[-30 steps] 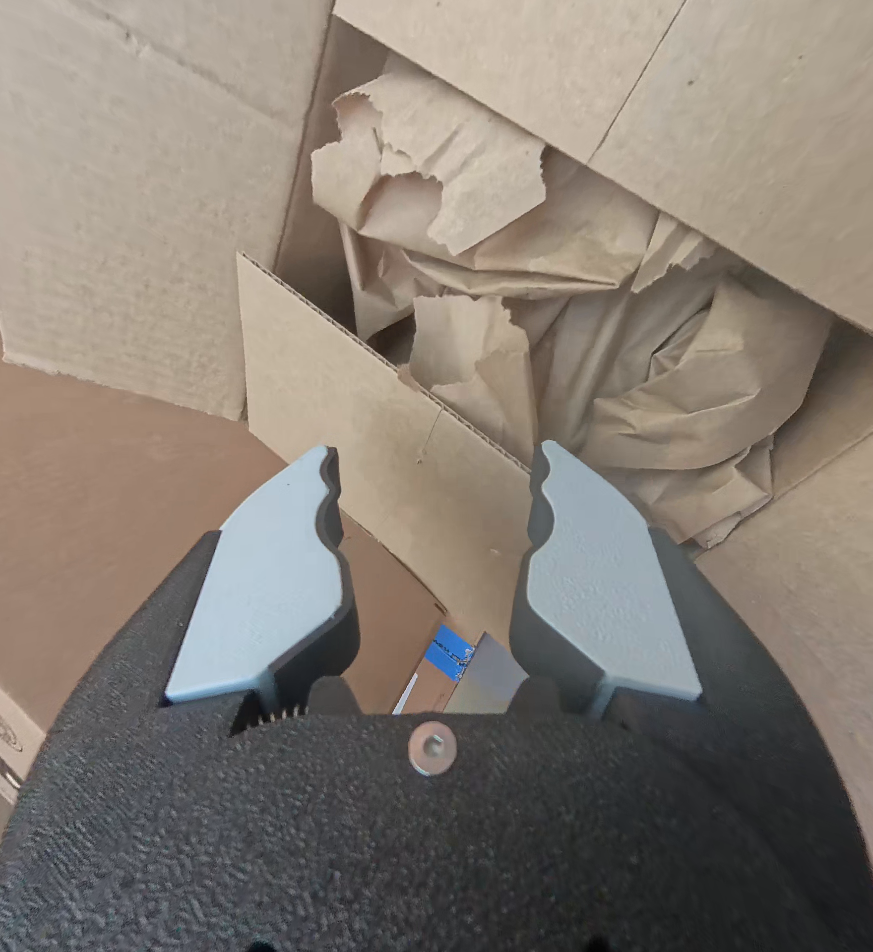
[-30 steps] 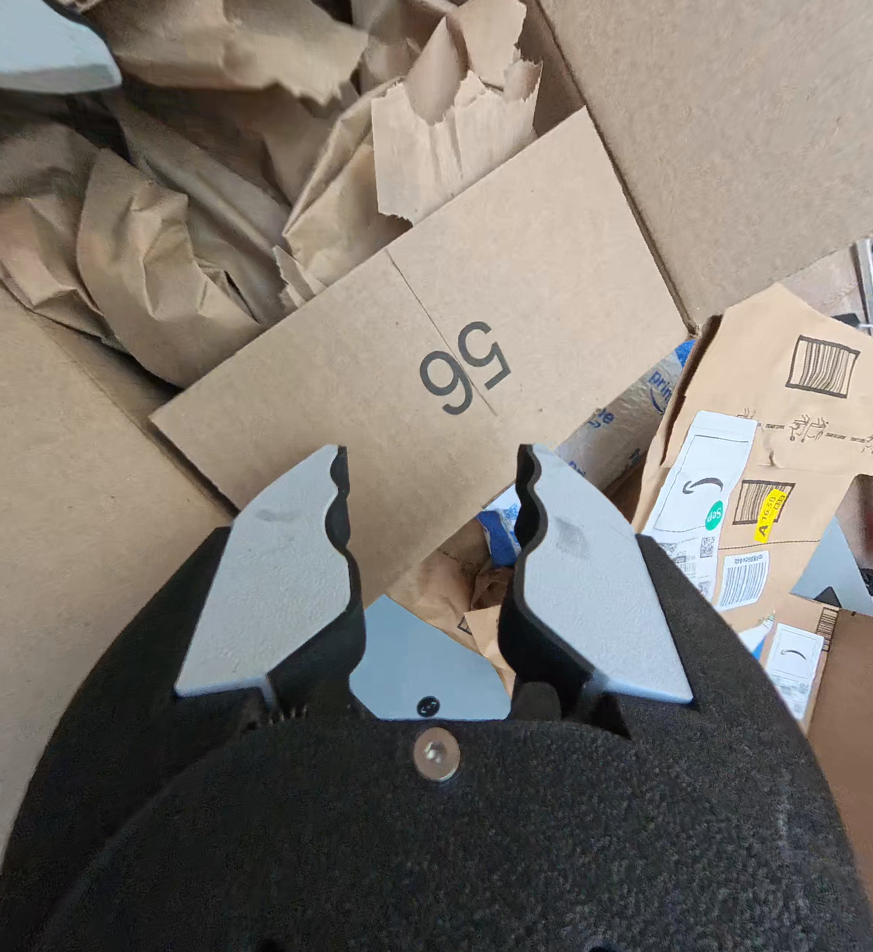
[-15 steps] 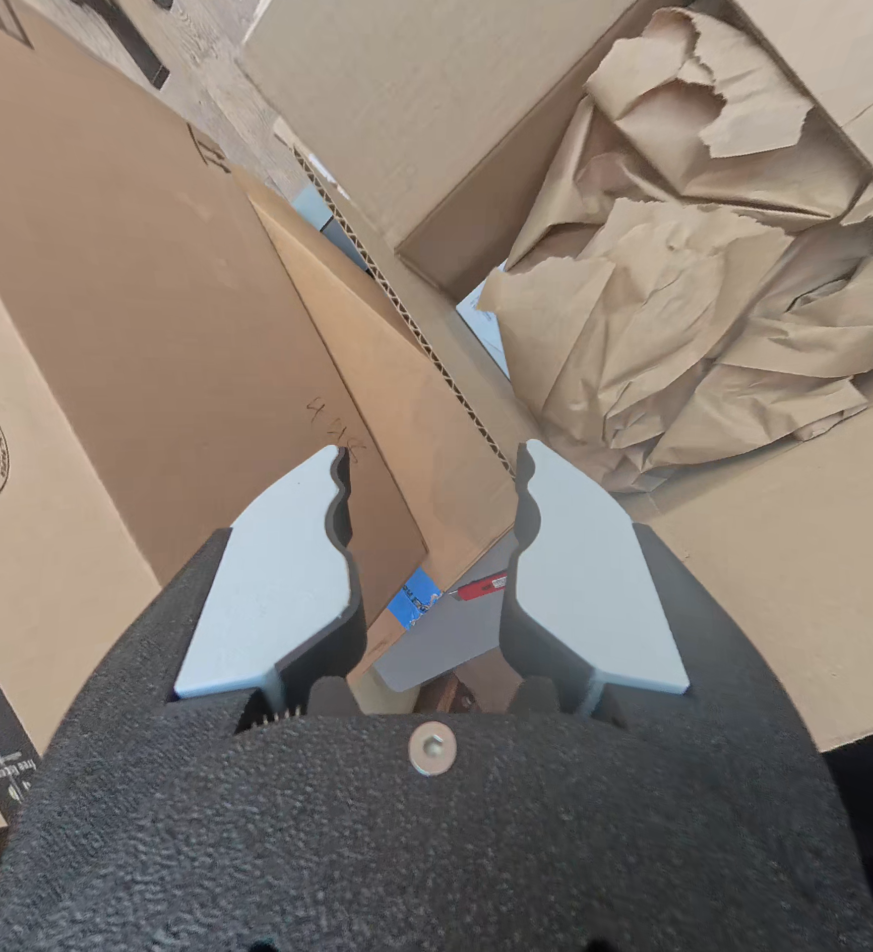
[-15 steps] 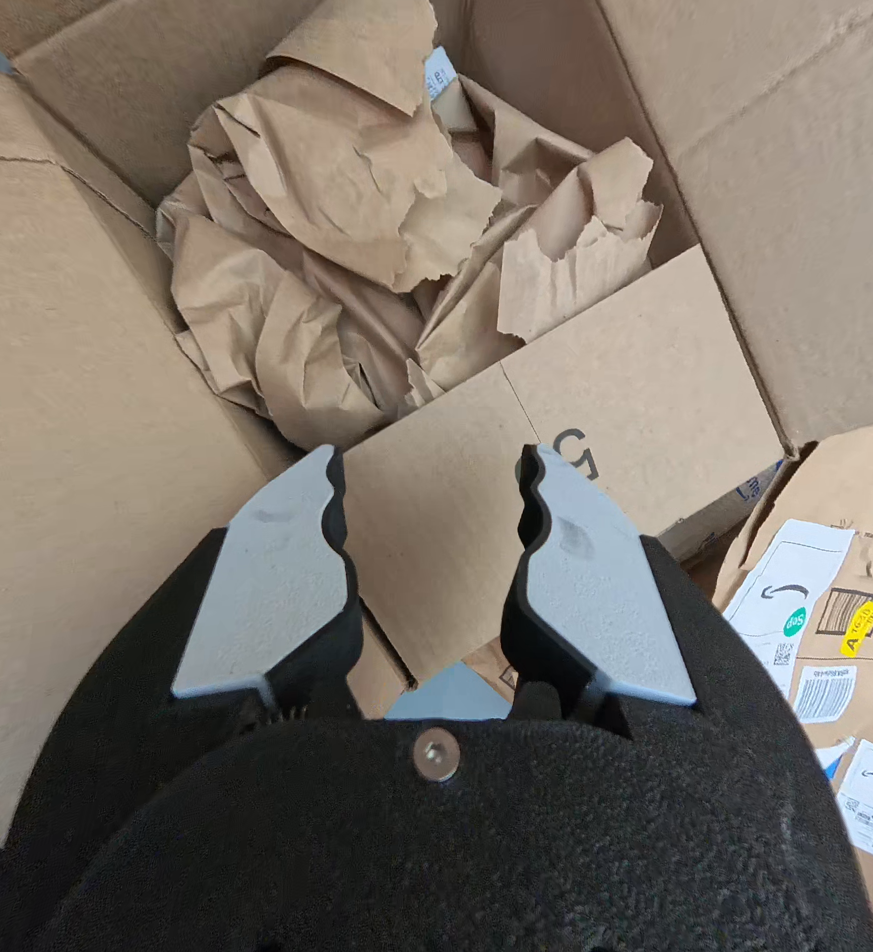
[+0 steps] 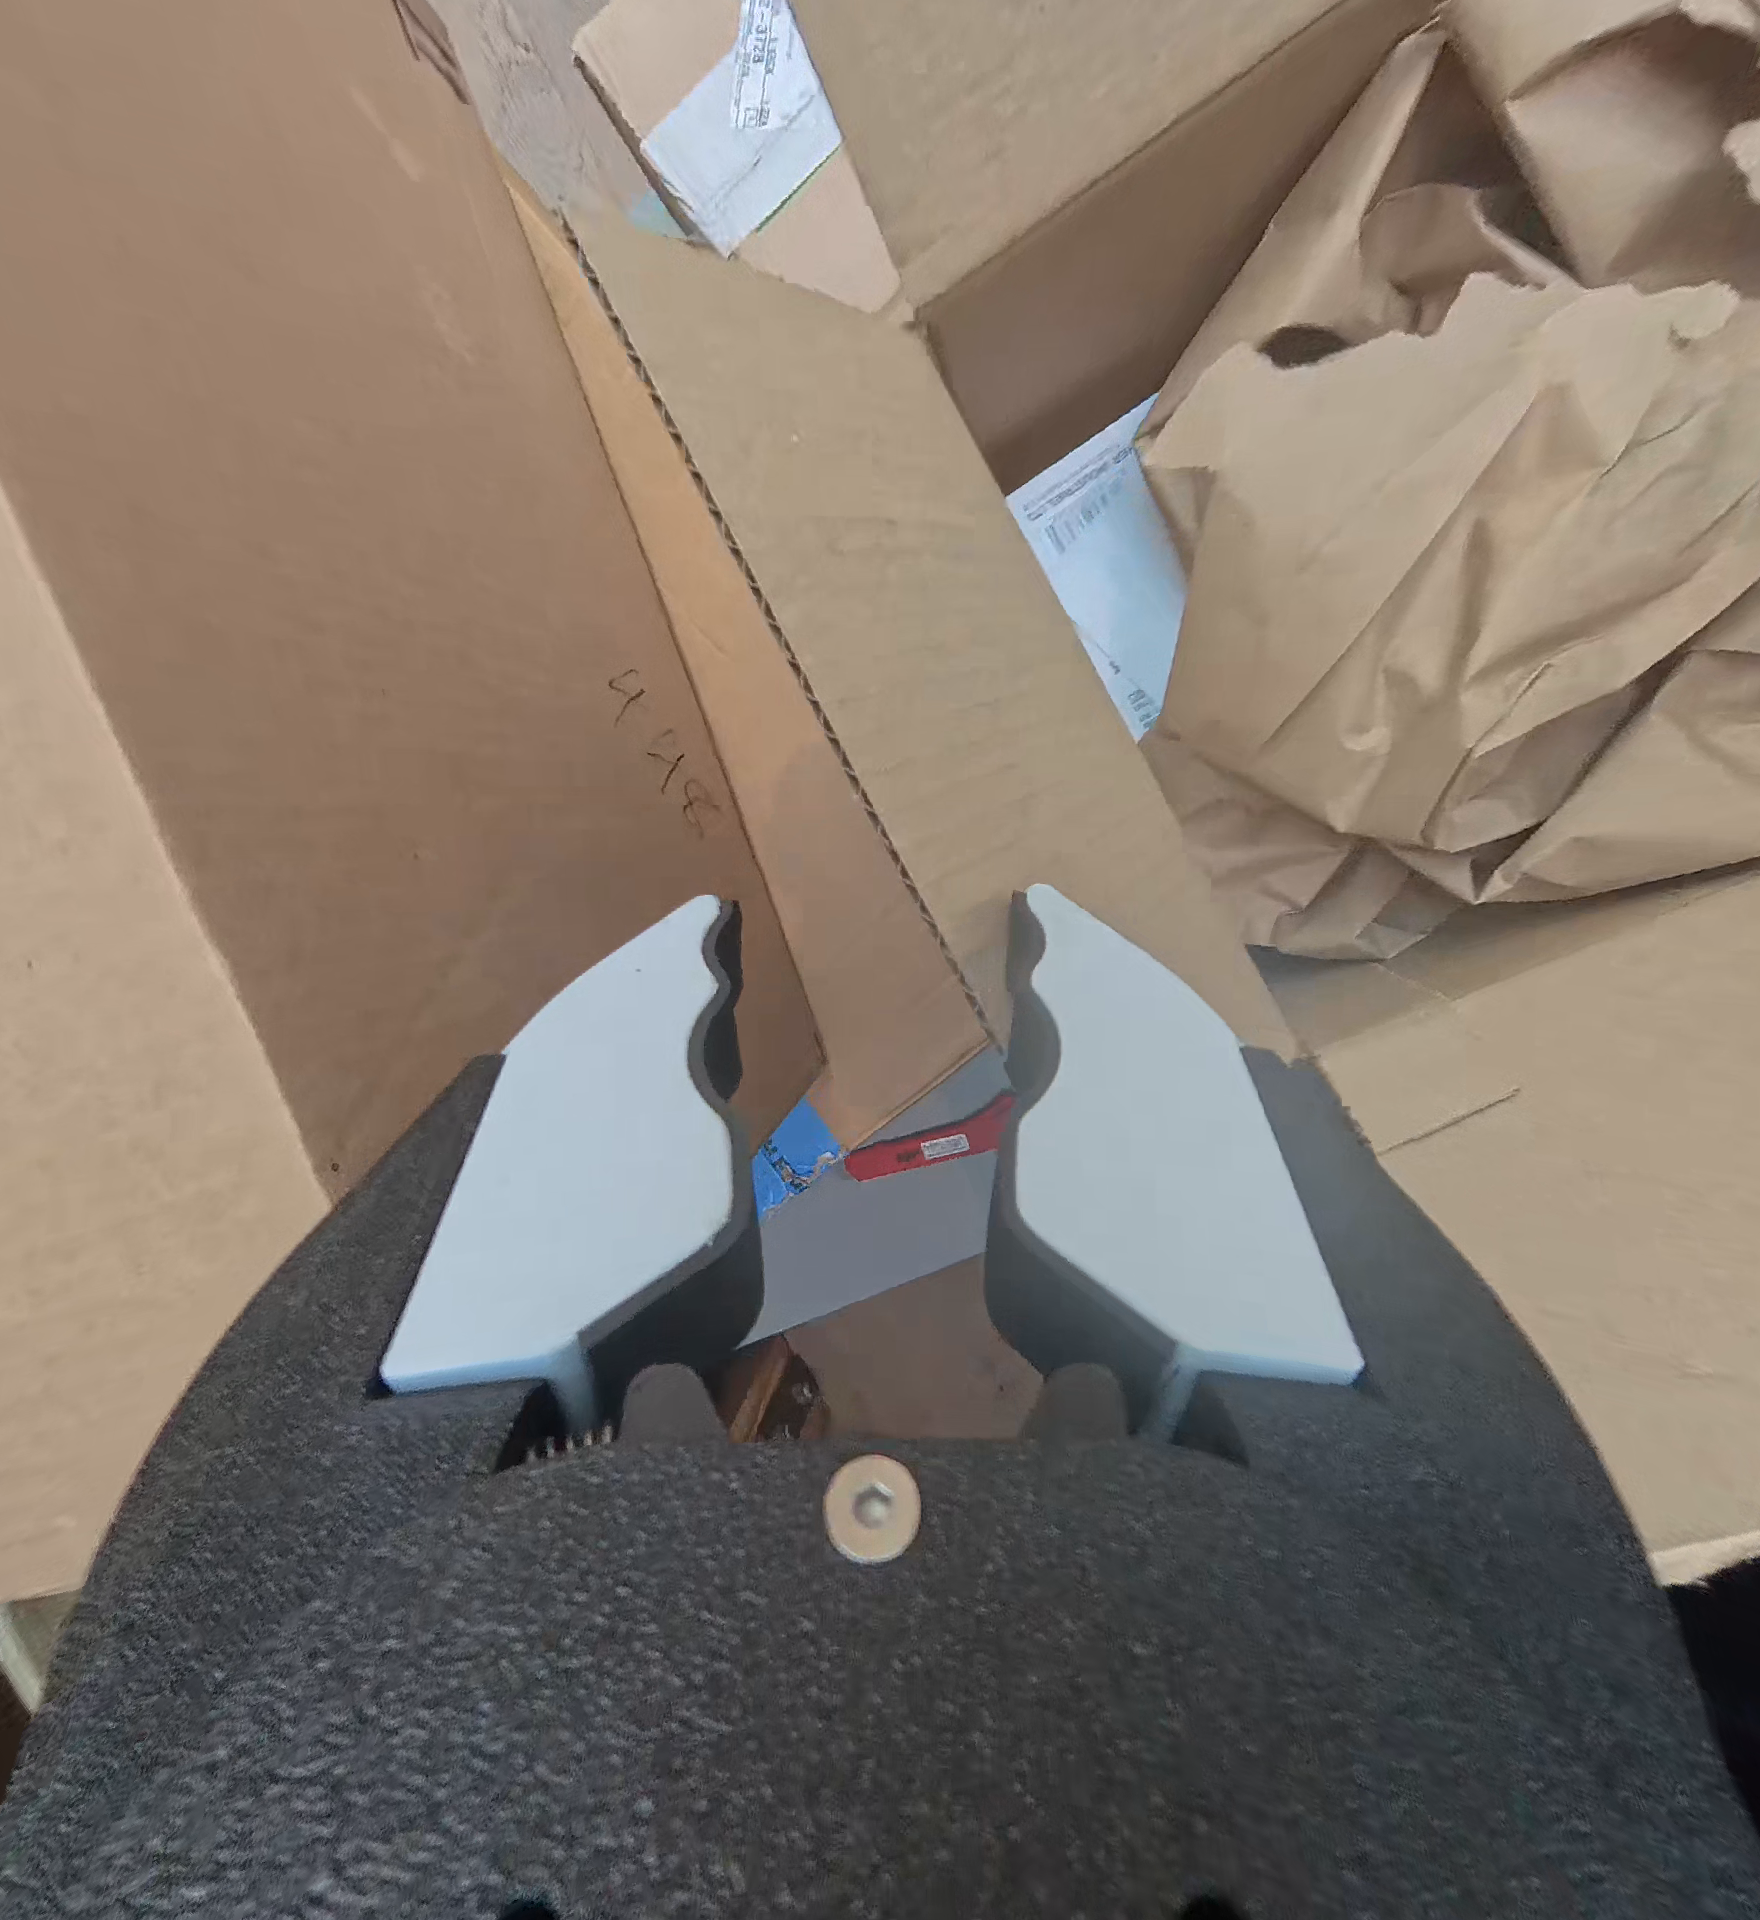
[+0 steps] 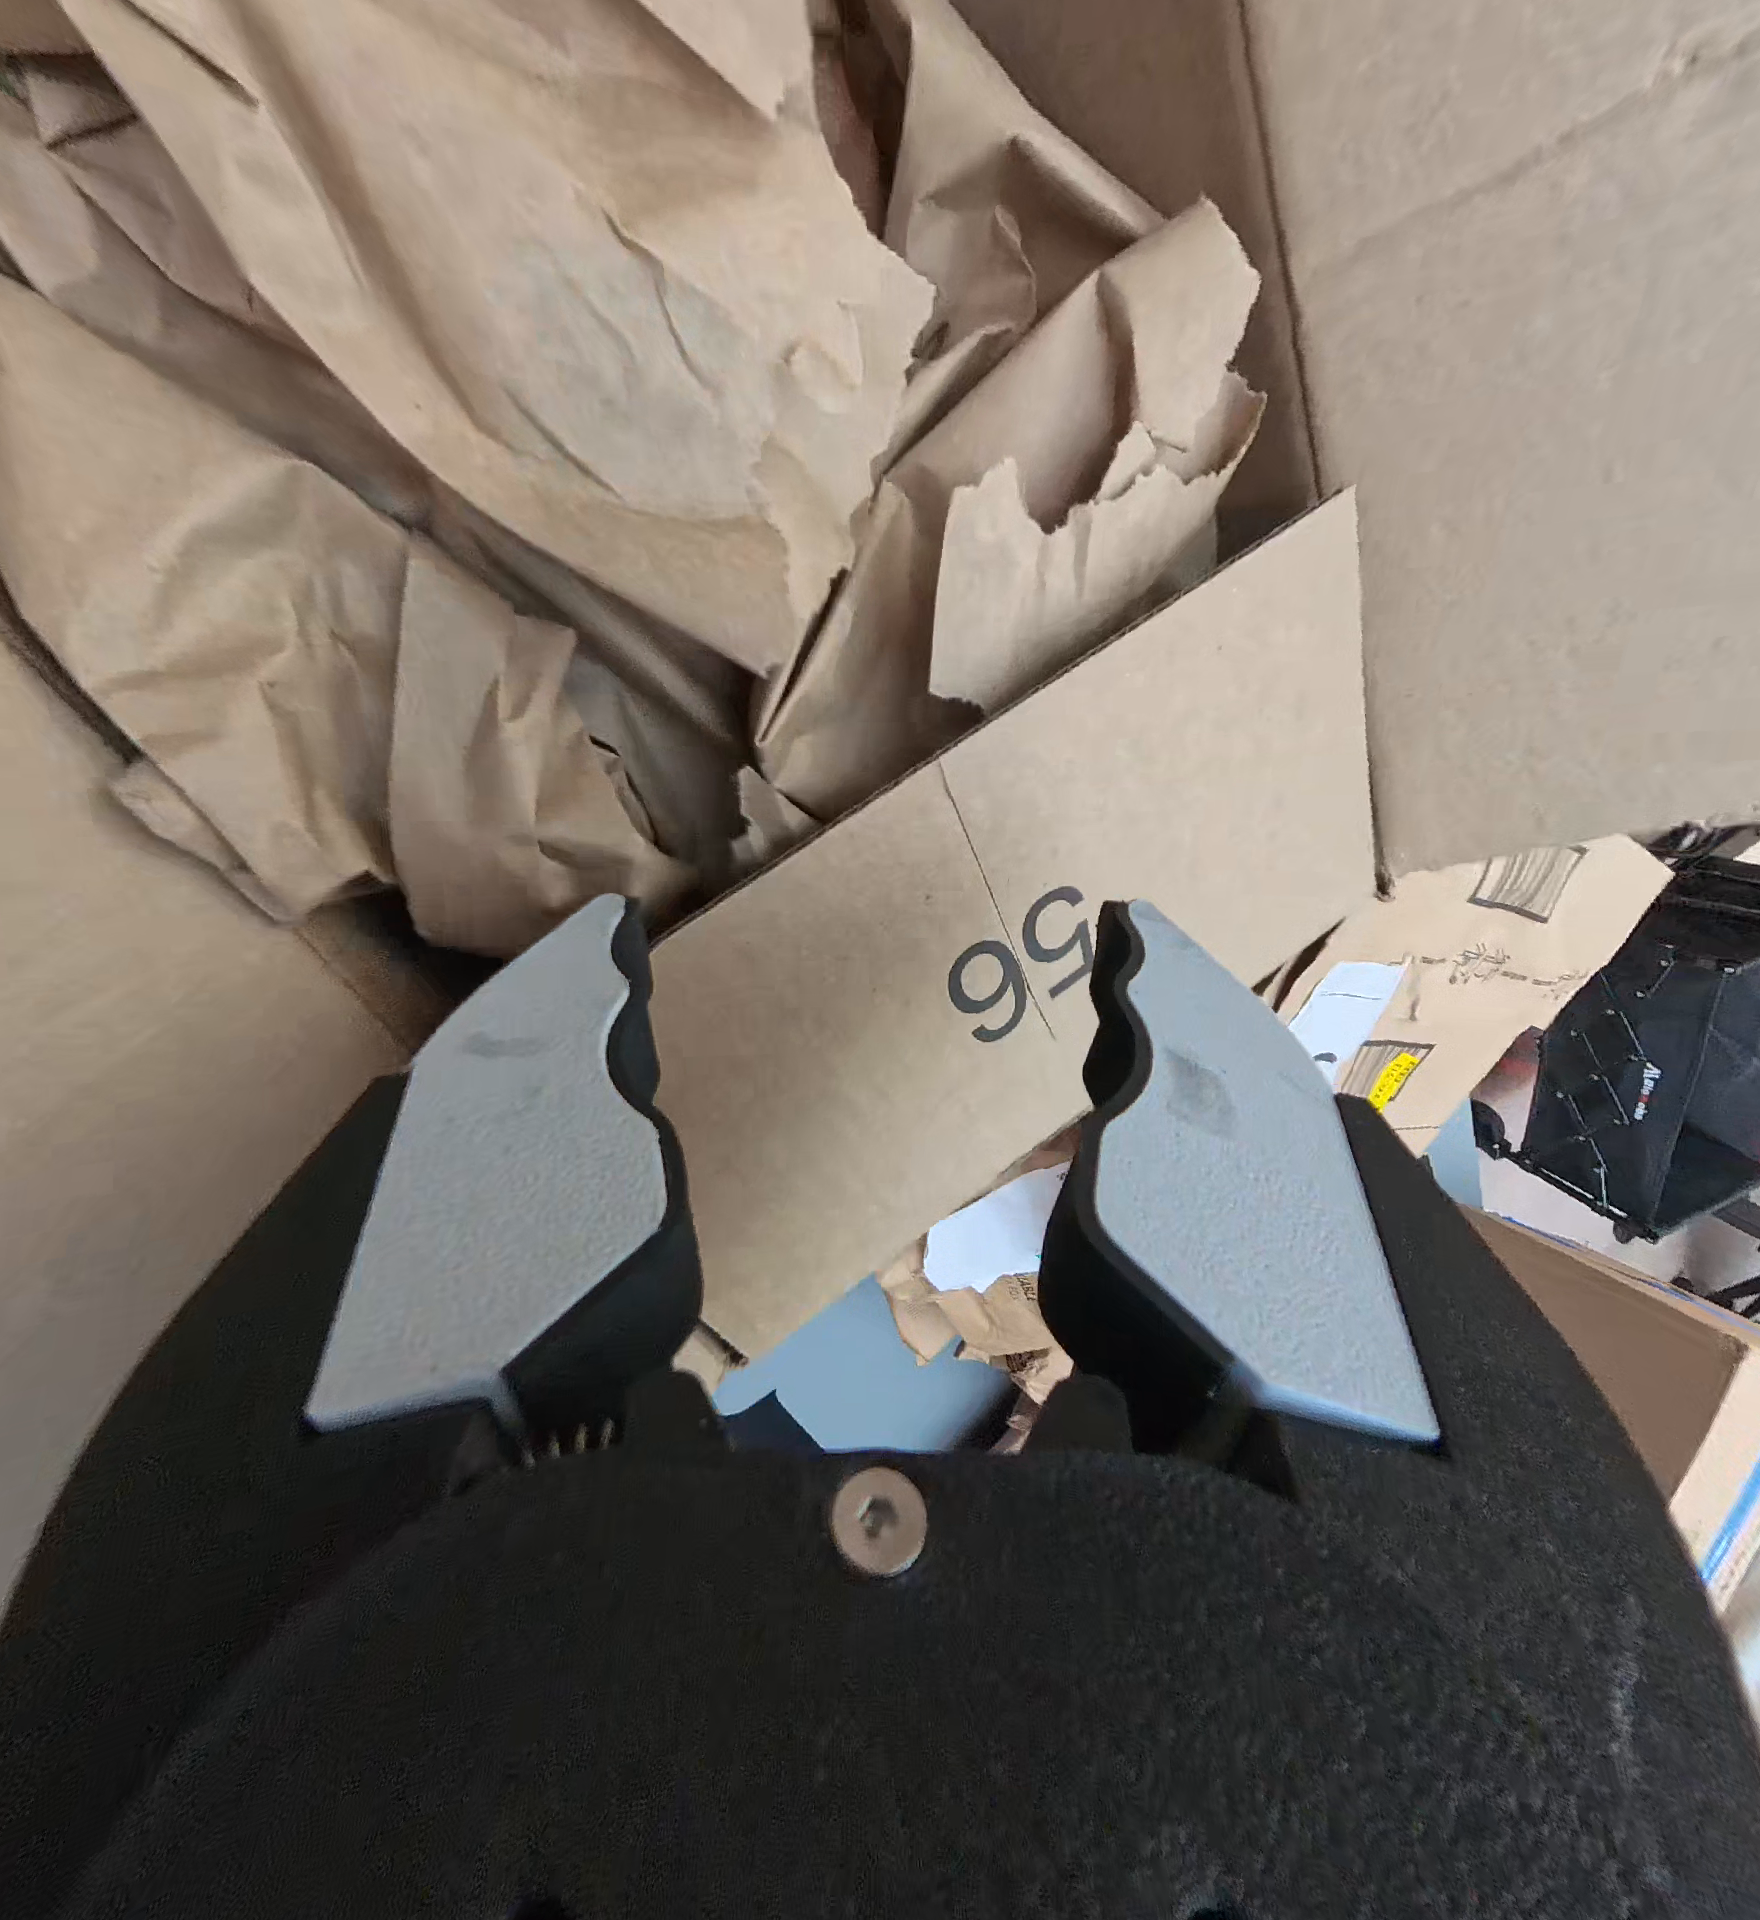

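Cardboard fills the left wrist view. At the far left a large brown carton (image 5: 263,540) is seen, with handwritten marks on its face. Just right of it a corrugated flap (image 5: 886,582) slants down from the upper middle, its raw edge ending between the fingers of the left tool (image 5: 871,914). That tool is held spread, with nothing pinched between its fingers, and whether the flap is touched cannot be told. Below the flap's lower corner, a blue scrap (image 5: 798,1153) and a red strip (image 5: 923,1148) are seen lying on a grey sheet (image 5: 855,1247). Farther right, a white printed slip (image 5: 1104,561) is tucked beside crumpled brown packing paper (image 5: 1499,603), which is piled inside the open box (image 5: 1603,1226).

In the right wrist view, the same kind of crumpled paper (image 6: 502,416) is heaped across the left and middle, bounded at the far left by a box wall (image 6: 76,1039). A cardboard flap with printed digits (image 6: 1063,862) lies beyond the right tool (image 6: 871,925), which is likewise spread and holds nothing. Torn paper and a white label (image 6: 980,1247) are visible under the flap. To the right, a labelled brown mailer (image 6: 1458,935) is seen, then a black folded stand-like object (image 6: 1676,1081), and at the lower right a box with blue tape (image 6: 1728,1455).
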Demonstrator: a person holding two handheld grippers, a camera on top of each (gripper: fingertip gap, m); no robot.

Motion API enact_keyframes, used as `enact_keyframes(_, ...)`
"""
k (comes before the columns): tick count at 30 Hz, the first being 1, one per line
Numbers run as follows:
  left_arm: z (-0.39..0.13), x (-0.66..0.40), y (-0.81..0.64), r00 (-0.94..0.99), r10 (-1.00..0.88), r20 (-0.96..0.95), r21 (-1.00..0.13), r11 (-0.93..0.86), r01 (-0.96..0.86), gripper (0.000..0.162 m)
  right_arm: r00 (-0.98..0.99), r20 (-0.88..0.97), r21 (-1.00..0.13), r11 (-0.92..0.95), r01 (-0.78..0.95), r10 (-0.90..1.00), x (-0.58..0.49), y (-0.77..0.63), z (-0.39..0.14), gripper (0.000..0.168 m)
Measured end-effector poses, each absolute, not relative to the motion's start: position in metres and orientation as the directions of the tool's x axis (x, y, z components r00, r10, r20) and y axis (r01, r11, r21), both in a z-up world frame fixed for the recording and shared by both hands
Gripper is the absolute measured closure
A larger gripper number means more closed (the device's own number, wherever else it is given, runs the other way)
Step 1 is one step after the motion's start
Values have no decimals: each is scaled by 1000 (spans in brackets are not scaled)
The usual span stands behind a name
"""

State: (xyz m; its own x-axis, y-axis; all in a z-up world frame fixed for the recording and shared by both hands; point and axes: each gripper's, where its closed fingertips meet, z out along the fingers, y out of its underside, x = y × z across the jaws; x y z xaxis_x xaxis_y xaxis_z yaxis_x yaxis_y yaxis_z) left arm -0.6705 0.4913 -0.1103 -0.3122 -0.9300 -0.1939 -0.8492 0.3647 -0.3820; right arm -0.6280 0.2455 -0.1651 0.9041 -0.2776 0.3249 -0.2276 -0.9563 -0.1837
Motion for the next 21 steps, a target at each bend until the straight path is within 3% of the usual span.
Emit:
enact_keyframes(4,-136,-685,505,-314,-922,-228,-294,372,-880,123,882,376,-212,-953,-215,-282,-625,233,-134,93)
enact_keyframes(8,-147,-689,503,-294,-941,-169,-326,334,-884,134,872,344,-268,-927,-263,-347,-620,213,-105,96)
enact_keyframes(11,-147,-690,500,-256,-966,-39,-385,251,-888,135,857,286,-313,-887,-339,-428,-614,187,-87,101)
enact_keyframes(14,-145,-692,489,-226,-958,177,-437,129,-890,124,823,215,-341,-830,-441,-525,-606,151,-79,104)
enact_keyframes(17,-148,-696,481,-202,-919,340,-450,30,-893,121,788,21,-384,-732,-562,-616,-606,127,-86,104)
enact_keyframes(21,-154,-701,471,-180,-846,502,-440,-70,-896,121,709,-132,-332,-643,-691,-693,-606,91,-115,105)
